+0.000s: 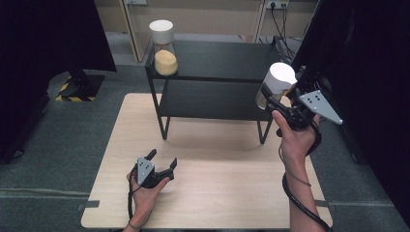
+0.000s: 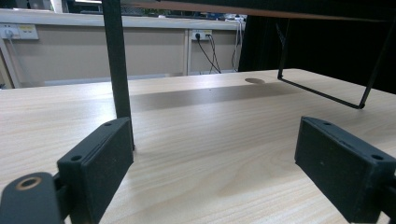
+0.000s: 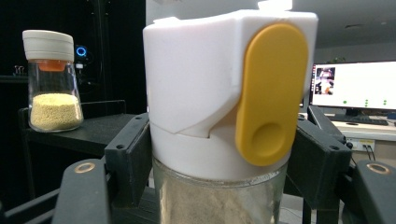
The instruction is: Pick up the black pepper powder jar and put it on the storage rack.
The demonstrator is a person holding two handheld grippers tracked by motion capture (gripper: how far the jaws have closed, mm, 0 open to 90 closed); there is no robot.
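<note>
On the pale wooden table [image 1: 208, 193] stands a black two-tier shelf [image 1: 217, 58], and the work in hand turns on how a held jar sits against that shelf's top tier. At the shelf's far left corner a jar of yellow grains [image 1: 165, 55] stands upright under a white cap. At the opposite, near right corner the right gripper [image 1: 278, 99] holds a second jar [image 1: 276, 83] up in the air, level with or just above the top tier and just off its right edge. In the right gripper view the jaws are clamped on either side of this jar [image 3: 219, 140] right at the junction of white cap and glass, with its long axis upright and a yellow flip tab facing the camera. From there the shelf surface lies to the left and a little forward, so setting the jar down would probably call for a short move inward over the tier, then down. The left gripper [image 1: 162, 162] rests on the table well apart from the shelf, its jaws spread wide with nothing between them.
</note>
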